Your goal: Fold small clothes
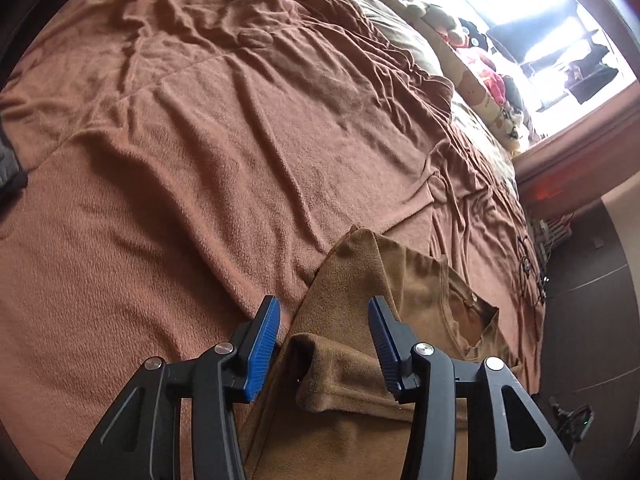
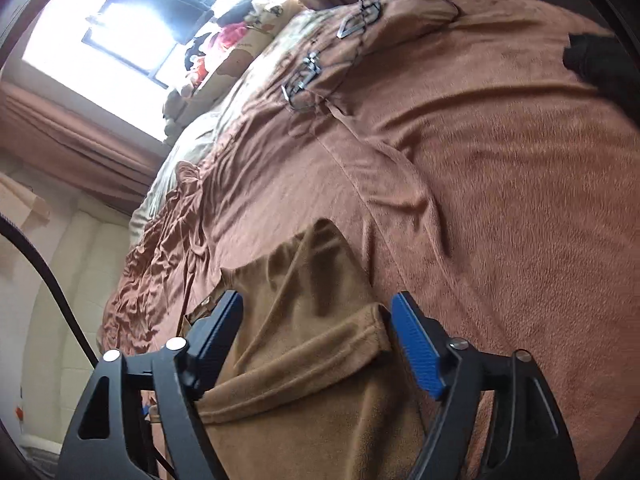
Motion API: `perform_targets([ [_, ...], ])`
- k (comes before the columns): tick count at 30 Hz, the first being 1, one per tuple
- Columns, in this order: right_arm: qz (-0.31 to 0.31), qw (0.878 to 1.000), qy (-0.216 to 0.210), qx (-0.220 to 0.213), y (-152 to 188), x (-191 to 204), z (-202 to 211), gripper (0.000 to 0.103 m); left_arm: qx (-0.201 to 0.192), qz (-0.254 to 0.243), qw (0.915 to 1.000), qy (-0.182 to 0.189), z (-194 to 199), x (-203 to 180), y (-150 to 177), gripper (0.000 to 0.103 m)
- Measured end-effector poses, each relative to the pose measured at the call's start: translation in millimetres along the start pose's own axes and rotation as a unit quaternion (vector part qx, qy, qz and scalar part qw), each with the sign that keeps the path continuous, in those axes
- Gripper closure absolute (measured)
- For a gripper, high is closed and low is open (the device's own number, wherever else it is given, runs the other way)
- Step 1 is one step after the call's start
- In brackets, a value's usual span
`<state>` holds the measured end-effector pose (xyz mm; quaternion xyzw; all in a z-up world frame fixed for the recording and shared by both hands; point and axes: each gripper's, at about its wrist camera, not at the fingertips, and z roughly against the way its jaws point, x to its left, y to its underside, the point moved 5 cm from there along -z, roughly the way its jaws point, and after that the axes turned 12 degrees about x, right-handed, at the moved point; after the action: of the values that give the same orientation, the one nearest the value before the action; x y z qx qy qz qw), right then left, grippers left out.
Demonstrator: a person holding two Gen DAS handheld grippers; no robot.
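Bed (image 1: 200, 160) w/ wrinkled rust-brown blanket fills both views; tan shirt (image 1: 360, 360) lies on it near the bottom of each view.

Left wrist view only: the shirt's neckline w/ small snap buttons, at right of the garment; dark cables at the bed's right edge; grey cloth at the far left edge. Right wrist view only: metal hangers (image 2: 304, 80) on the blanket up top, a black item (image 2: 592, 64) at upper right, padded cream wall at left. Window (image 2: 132, 20) and stuffed toys show in both.

Left tool (image 1: 322, 330): blue pads spread partway, a raised fold of the shirt between them, pads not pressing it. Right tool (image 2: 316, 328): spread wide, folded sleeve w/ hem between the pads, no pinch; cloth lies loose.
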<state>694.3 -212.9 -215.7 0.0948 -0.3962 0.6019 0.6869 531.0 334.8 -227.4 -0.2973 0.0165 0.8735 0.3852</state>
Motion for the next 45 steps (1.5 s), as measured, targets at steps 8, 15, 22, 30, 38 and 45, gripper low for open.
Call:
perform_targets([
  [8, 0.119, 0.992, -0.039, 0.001, 12, 40, 30, 0.016, 0.018, -0.078, 0.9955, -0.051, -7, -19, -13, 0.053],
  [15, 0.182, 0.983, 0.01, 0.006, 16, 34, 24, 0.016, 0.034, -0.138, 0.9869, -0.076, -21, -37, -25, 0.053],
  [22, 0.217, 0.973, 0.076, 0.03, 14, 31, 11, 0.016, 0.055, -0.203, 0.9706, -0.117, -42, -46, -34, 0.053],
  [30, 0.235, 0.962, 0.127, 0.063, -3, 41, -7, 0.016, 0.072, -0.234, 0.9613, -0.126, -59, -47, -42, 0.053],
  [38, 0.246, 0.953, 0.151, 0.089, -12, 48, -33, 0.017, 0.095, -0.263, 0.9489, -0.148, -90, -50, -44, 0.068],
  [45, 0.259, 0.946, 0.169, 0.101, -20, 50, -51, 0.024, 0.083, -0.248, 0.9551, -0.14, -95, -39, -53, 0.091],
])
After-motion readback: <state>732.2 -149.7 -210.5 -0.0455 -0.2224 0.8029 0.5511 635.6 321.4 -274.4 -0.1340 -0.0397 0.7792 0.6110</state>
